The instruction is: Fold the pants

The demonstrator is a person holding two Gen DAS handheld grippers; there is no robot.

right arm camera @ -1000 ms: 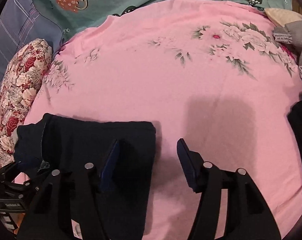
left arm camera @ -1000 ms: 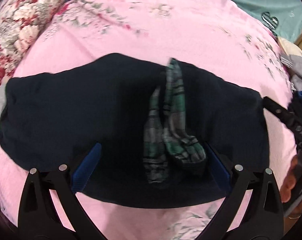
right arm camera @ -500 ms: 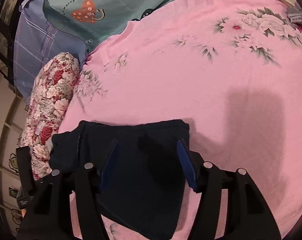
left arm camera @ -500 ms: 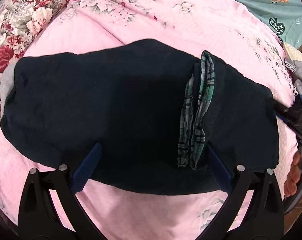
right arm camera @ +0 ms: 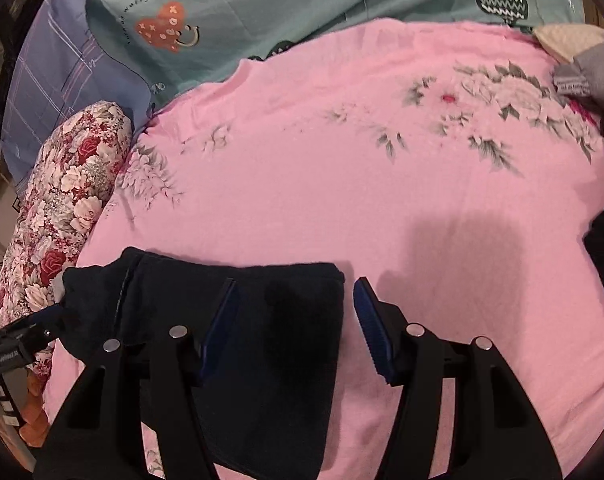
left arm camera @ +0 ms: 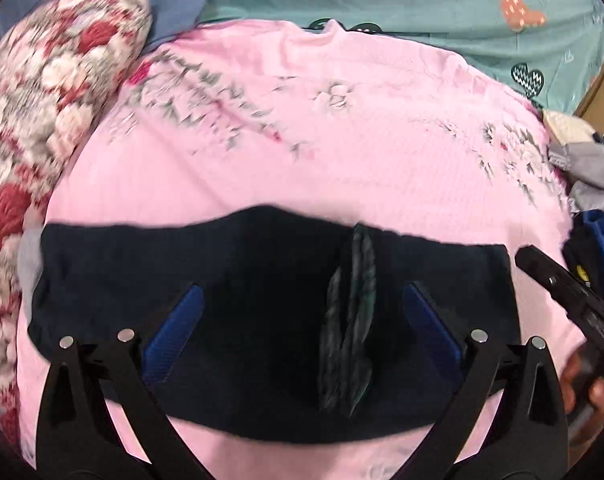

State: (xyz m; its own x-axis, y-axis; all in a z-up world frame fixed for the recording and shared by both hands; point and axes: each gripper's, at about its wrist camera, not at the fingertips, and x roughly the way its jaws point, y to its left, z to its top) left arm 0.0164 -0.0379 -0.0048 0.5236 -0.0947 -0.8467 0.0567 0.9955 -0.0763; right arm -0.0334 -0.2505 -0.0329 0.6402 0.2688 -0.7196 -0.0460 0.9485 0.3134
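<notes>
Pants: folded, dark, long axis running along the pink sheet's near edge.
Left gripper: tilted down above them, jaws wide, empty.
Right gripper: jaws apart over their end, empty.

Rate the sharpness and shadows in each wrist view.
Left wrist view: motion blur smears the floral pillow and sheet print; the pants read as a near-black mass. Right wrist view: sharper, with soft shadows on the sheet; fisheye bending in both.

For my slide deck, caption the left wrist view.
Open left gripper above folded dark pants on a pink floral sheet.
</notes>
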